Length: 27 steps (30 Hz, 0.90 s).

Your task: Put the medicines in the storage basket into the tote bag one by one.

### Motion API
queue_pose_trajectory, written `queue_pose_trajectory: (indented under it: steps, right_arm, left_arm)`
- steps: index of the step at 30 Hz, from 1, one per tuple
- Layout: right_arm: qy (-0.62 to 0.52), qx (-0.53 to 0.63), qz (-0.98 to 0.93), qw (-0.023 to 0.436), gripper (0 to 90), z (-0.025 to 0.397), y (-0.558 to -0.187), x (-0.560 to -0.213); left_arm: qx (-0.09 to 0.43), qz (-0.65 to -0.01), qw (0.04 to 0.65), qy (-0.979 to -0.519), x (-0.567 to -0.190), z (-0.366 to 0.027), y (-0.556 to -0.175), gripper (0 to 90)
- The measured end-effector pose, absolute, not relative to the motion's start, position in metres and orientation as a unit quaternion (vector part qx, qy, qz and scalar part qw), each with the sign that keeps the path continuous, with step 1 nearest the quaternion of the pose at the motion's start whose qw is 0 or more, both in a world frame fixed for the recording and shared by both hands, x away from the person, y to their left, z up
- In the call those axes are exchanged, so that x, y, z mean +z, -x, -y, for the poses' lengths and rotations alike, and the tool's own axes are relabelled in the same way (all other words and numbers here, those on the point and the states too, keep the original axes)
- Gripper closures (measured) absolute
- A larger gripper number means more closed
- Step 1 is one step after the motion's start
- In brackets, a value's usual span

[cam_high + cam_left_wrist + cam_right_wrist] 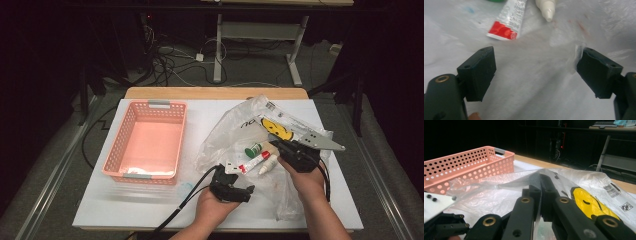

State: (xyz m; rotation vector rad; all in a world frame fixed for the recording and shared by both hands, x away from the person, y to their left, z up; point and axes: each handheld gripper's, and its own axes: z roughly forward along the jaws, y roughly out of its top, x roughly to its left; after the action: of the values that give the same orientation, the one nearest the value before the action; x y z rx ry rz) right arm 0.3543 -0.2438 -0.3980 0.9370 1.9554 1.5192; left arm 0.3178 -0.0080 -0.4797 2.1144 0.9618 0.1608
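Black jaws of the left gripper [534, 72] stand wide apart with nothing between them, poised low over the clear plastic bag [534, 95] spread on the tabletop [125, 205]. A scrap of film touches the tip of one jaw, but it is not pinched. Just beyond them, inside the bag, lie a white tube with a red end [507, 21] and the tip of a small white dropper bottle [546, 10]; print runs along the tube, too blurred to read.

Jaws of the right gripper [540, 182] are pressed together on a fold of the same bag, lifting its upper layer like a tent. From above, this gripper [292, 150] holds the bag's right side while the left gripper [227, 186] sits at the near edge. A green-capped item [253, 149] lies beside the tube.

The work looks to be at the step of opening the bag to get at its contents. Next, the left jaws likely need to close on the loose film or reach in for the tube, while the right hold stays firm.

Readable marks are few: a yellow smiley face [590, 203], a barcode label [612, 189], and dark letters cut off by folds. A pink basket [145, 142] stands apart to the left.
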Motion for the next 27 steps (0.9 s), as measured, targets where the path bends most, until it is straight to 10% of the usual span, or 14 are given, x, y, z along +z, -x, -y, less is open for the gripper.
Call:
queue_pose_trajectory:
  steps: [12,27]
  right_arm:
    - [-0.341,0.554,-0.719,0.243,89.9,0.241,-0.353,-0.398]
    - [-0.340,0.552,-0.723,0.240,89.9,0.238,-0.355,-0.401]
  left_arm:
    - [0.084,-0.338,0.348,-0.870,-0.485,0.018,-0.323,16.4]
    - [0.102,-0.312,0.362,-0.872,-0.484,0.021,-0.322,73.4]
